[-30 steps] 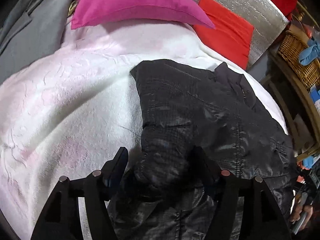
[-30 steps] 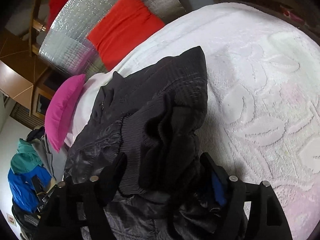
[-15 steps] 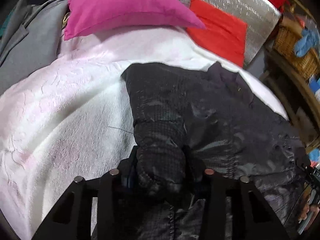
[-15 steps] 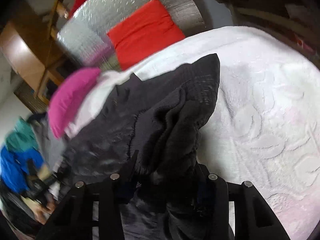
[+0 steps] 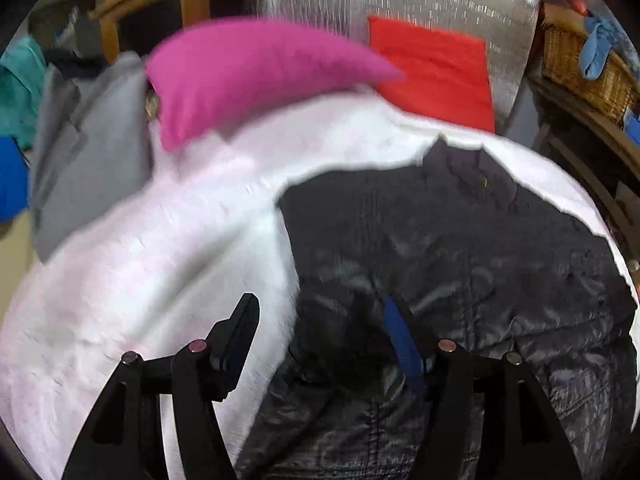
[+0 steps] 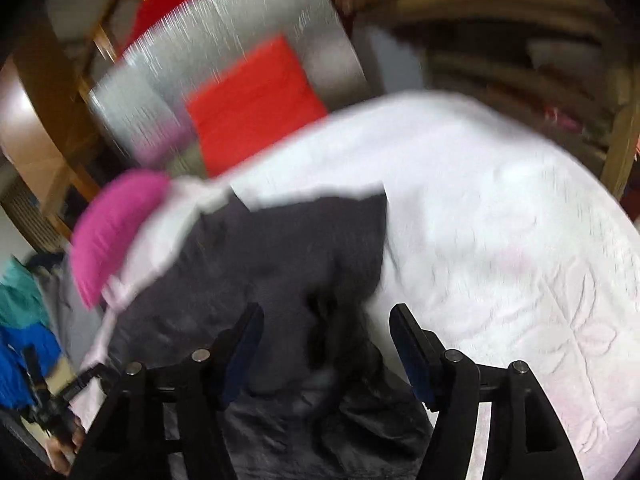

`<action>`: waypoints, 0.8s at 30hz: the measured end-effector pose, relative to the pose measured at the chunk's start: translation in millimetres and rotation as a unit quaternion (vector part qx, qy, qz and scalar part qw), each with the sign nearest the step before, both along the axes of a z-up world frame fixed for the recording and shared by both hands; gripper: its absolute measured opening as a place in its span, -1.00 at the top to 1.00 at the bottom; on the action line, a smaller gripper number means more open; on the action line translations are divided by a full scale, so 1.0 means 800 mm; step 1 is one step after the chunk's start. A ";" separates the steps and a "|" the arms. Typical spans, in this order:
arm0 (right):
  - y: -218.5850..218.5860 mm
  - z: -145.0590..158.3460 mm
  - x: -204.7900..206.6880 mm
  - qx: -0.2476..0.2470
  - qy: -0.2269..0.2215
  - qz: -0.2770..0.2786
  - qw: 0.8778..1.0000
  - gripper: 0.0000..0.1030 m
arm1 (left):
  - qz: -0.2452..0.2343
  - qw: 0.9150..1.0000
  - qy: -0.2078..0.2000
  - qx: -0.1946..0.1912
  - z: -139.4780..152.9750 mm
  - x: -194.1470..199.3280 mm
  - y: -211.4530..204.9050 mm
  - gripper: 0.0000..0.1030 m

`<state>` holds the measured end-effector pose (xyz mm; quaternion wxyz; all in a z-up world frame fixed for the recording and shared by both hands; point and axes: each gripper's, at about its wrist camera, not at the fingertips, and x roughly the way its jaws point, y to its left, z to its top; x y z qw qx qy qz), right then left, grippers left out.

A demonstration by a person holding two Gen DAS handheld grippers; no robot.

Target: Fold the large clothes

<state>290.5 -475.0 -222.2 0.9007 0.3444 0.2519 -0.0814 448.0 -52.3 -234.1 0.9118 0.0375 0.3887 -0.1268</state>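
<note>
I have the black jacket (image 5: pixel 460 264) lying on the bed (image 5: pixel 160 264) below the pink pillow (image 5: pixel 248 76), part-folded; both hand-held grippers, left (image 5: pixel 320 332) and right (image 6: pixel 326 336), are opening, gripping nothing.

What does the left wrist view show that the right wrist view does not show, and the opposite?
Only left wrist: a wicker basket and a grey garment. Only right wrist: a hand at the lower left edge. Both: the black jacket on the white blanket, the pink pillow, the red cushion.
</note>
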 end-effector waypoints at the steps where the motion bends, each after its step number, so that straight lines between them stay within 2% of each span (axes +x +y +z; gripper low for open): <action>1: 0.009 0.004 0.003 0.008 -0.020 0.027 0.999 -0.34 | -0.001 1.000 -0.013 -0.004 0.006 -0.004 -0.001 -0.33; 3: 0.032 0.003 0.017 0.021 -0.020 0.080 0.996 -0.34 | -0.019 0.999 -0.035 -0.010 0.015 -0.015 -0.011 -0.41; 7: 0.080 -0.020 0.062 0.057 0.018 0.160 0.985 -0.26 | -0.082 0.996 -0.031 0.019 0.002 -0.031 -0.053 -0.42; 8: 0.091 -0.029 0.075 0.058 0.037 0.174 0.982 -0.21 | -0.098 0.994 -0.026 0.039 -0.007 -0.036 -0.067 -0.42; 10: 0.107 -0.049 0.092 0.050 0.087 0.184 0.978 0.14 | -0.117 0.990 -0.011 0.077 -0.024 -0.039 -0.088 -0.42; 12: 0.115 -0.067 0.103 0.053 0.128 0.189 0.972 0.28 | -0.123 0.984 0.021 0.124 -0.051 -0.037 -0.101 -0.44; 14: 0.117 -0.069 0.105 0.055 0.142 0.202 0.967 0.28 | -0.126 0.977 0.046 0.164 -0.079 -0.034 -0.109 -0.44; 16: 0.119 -0.070 0.103 0.050 0.159 0.207 0.964 0.31 | -0.136 0.972 0.021 0.191 -0.078 -0.044 -0.114 -0.44; 17: 0.120 -0.070 0.102 0.045 0.163 0.211 0.963 0.31 | -0.143 0.971 0.011 0.193 -0.073 -0.050 -0.116 -0.44; 19: 0.125 -0.058 0.101 0.025 0.150 0.213 0.965 0.30 | -0.164 0.972 0.002 0.166 -0.058 -0.059 -0.114 -0.44; 23: 0.122 -0.010 0.083 0.035 0.031 0.228 0.973 0.27 | -0.196 0.977 -0.027 0.083 -0.010 -0.070 -0.099 -0.44; 24: 0.121 -0.005 0.083 0.036 0.017 0.225 0.974 0.26 | -0.197 0.978 -0.033 0.065 0.000 -0.070 -0.094 -0.45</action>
